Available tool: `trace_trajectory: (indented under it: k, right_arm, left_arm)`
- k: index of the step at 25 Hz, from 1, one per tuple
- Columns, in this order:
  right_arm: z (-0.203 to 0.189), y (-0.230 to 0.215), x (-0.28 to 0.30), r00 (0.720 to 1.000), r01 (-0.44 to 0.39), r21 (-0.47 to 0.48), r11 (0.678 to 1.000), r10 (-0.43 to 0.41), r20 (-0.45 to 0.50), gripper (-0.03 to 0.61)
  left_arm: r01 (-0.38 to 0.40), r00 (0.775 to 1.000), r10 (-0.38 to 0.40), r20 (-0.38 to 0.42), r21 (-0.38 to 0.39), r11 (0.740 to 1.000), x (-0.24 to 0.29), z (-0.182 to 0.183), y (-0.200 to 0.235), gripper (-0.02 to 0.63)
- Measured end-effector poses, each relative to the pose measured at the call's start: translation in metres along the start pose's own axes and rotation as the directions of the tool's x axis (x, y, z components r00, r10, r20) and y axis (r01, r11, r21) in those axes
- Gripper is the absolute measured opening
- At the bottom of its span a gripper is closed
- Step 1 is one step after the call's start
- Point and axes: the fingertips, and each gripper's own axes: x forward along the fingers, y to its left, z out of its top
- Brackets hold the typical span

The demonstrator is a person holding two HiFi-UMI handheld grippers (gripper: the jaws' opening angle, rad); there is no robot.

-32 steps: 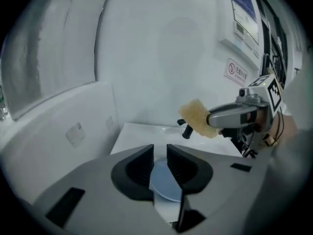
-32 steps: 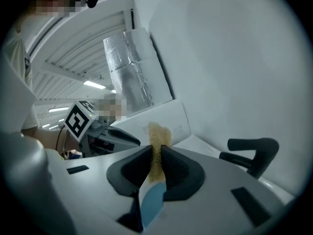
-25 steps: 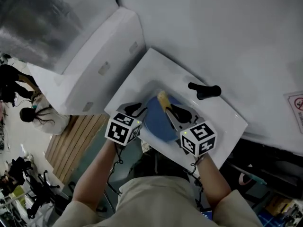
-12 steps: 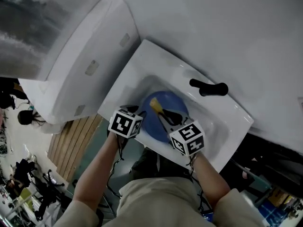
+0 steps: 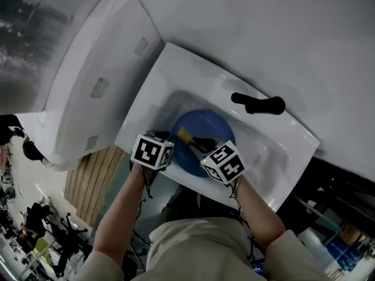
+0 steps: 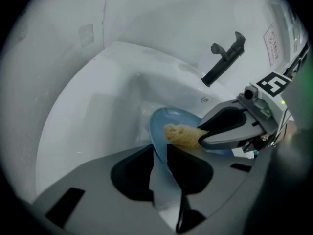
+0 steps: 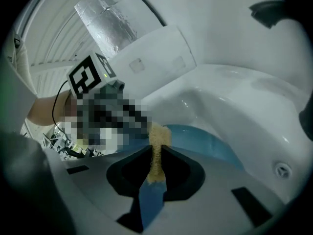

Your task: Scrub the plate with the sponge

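Note:
A blue plate (image 5: pixel 205 134) stands tilted in the white sink basin (image 5: pixel 176 81). Its near rim (image 6: pixel 157 148) runs between the jaws of my left gripper (image 6: pixel 160 156). Those jaws are closing and the dark pads sit against the rim on both sides. My right gripper (image 7: pixel 155 166) is shut on a yellow sponge (image 7: pixel 157 143), squeezed thin between its pads. The sponge's free end (image 6: pixel 182 136) rests on the plate's face near the left rim. In the head view both marker cubes hover side by side over the basin's front edge, the left gripper (image 5: pixel 170 138) beside the right gripper (image 5: pixel 196 143).
A black faucet lever (image 5: pixel 258 104) sticks out over the sink's back ledge. A white cabinet or appliance (image 5: pixel 88 81) stands to the left of the sink, and wooden slats (image 5: pixel 88 180) lie on the floor below. A drain fitting (image 7: pixel 281 169) shows in the basin wall.
The plate has gone from the basin's front rim to lower and deeper in the basin. Both grippers went with it, and the sponge slid left across the plate, closer to the left gripper.

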Motion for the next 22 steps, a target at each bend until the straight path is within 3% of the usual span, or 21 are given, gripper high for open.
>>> trace_trajectory:
  k: [9,17,22]
  right_arm:
    - [0.001,-0.012,0.039,0.999,-0.007,-0.046,0.999,0.005,-0.054,0.063]
    - [-0.005,-0.071,0.042,0.987,0.132,-0.082,0.988,-0.138,-0.079,0.063]
    - [-0.036,-0.108,0.022,0.939,0.239,-0.190,0.952,-0.277,-0.205,0.063]
  left_arm:
    - [0.004,0.999,-0.003,0.035,-0.024,1.000,-0.003,0.008,-0.001,0.071]
    - [-0.064,0.996,0.066,0.053,-0.042,0.997,-0.005,0.009,0.009,0.058]
    - [-0.057,0.996,0.061,0.065,-0.060,0.997,-0.005,0.009,0.009,0.056]
